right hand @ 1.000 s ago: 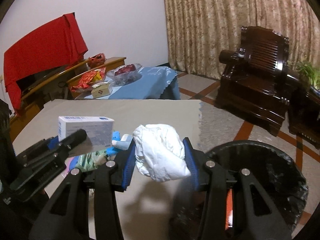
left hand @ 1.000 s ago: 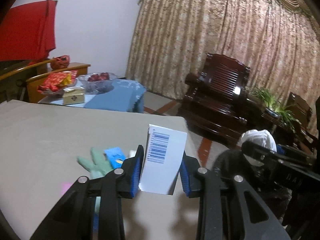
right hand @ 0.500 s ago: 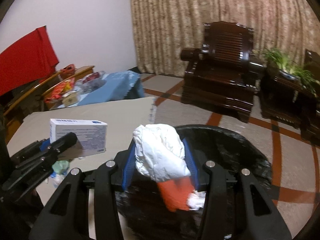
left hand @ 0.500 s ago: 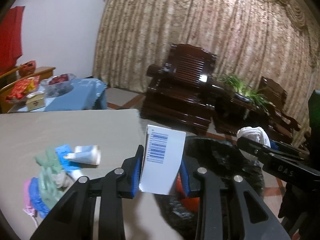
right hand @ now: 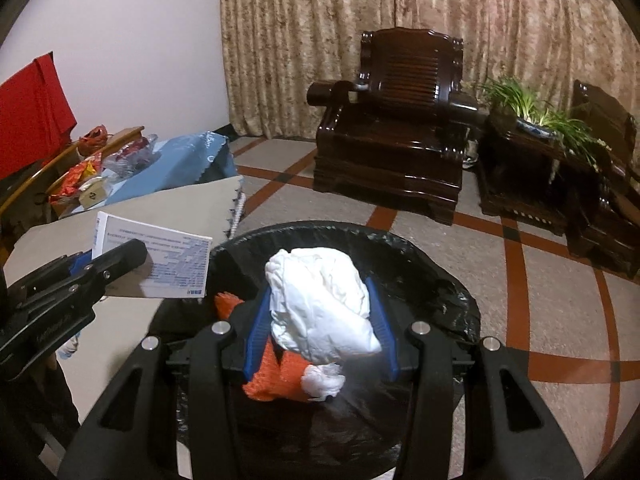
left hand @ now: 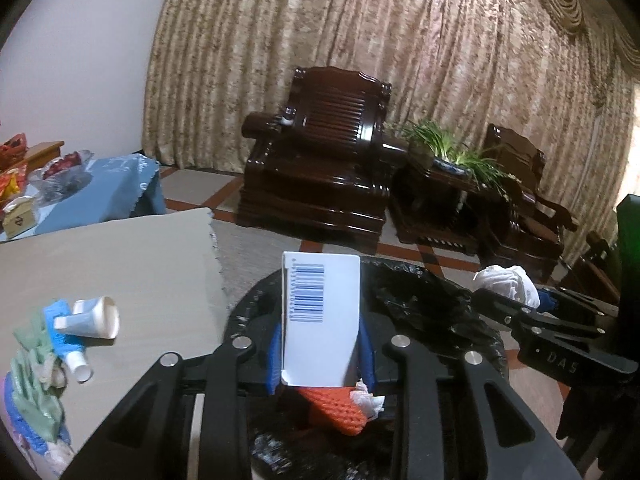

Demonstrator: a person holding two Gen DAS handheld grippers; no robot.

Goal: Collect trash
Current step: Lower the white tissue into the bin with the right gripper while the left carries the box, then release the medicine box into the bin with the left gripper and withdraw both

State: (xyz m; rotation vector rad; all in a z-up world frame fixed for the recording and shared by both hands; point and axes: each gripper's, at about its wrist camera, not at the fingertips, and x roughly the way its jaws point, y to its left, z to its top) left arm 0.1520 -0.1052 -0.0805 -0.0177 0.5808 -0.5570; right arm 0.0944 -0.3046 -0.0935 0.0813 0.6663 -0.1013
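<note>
Above the black-lined trash bin (right hand: 440,280), the left gripper (left hand: 322,354) fingers clamp a white barcoded box (left hand: 320,320). The right gripper (right hand: 320,336) fingers grasp a crumpled white wad (right hand: 320,304) over the bin.

Right gripper (right hand: 320,328) clamps white wad (right hand: 320,304) above black bin (right hand: 440,280).

Bin (right hand: 448,288): stood on the floor, just right of the table (left hand: 120,264) edge
Box (left hand: 320,320): sat between the left gripper (left hand: 322,354) pads, over the bin
Wad (right hand: 320,304): sat between the right gripper (right hand: 320,340) pads, over the bin
Armchair (left hand: 320,176): stood behind the bin
Plant (left hand: 448,148): stood right of the armchair
</note>
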